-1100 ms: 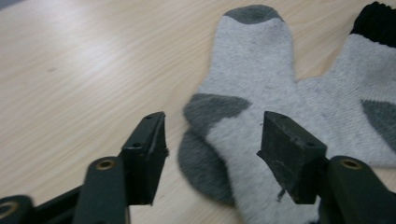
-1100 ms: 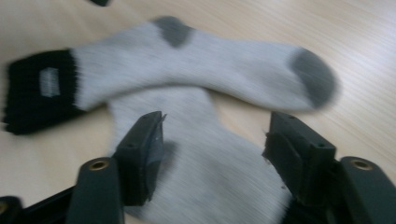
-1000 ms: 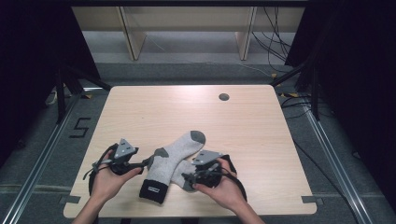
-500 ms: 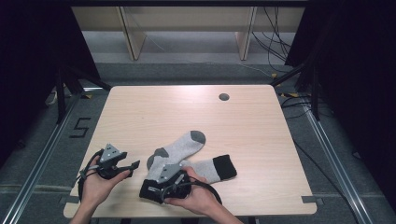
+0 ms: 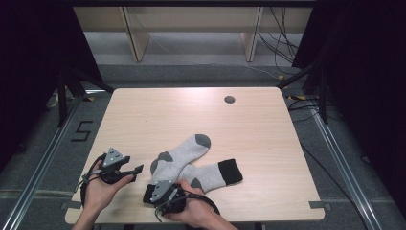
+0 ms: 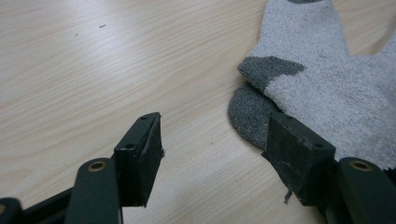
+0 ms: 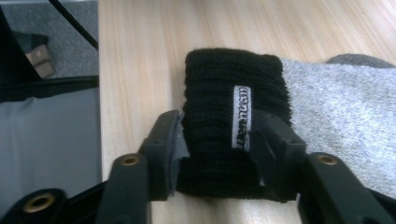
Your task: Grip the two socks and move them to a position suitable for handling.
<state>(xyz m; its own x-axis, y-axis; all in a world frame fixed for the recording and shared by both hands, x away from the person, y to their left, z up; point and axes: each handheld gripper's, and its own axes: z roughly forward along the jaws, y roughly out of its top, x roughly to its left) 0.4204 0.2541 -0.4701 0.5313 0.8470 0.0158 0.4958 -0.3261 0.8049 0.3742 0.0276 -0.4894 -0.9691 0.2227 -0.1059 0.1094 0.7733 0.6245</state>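
Two grey socks with dark heels and toes lie crossed near the table's front edge. The upper sock (image 5: 184, 151) runs from its toe at the far right down to a black cuff (image 7: 229, 93) with a white label. My right gripper (image 5: 152, 197) (image 7: 217, 126) is shut on that cuff, one jaw on each side. The other sock (image 5: 215, 175) lies beneath, its black cuff pointing right. To the left, my left gripper (image 5: 135, 172) (image 6: 215, 140) is open just above the wood, with the socks' dark heels (image 6: 252, 112) beside its right jaw.
The light wooden table (image 5: 158, 115) has a round cable hole (image 5: 229, 99) at the back right. The front edge is close behind both hands. Floor rails and cables run along both sides of the table.
My right gripper has moved left from the lower sock to the upper sock's black cuff and closed on it. My left gripper has drawn back to the left, off the sock.
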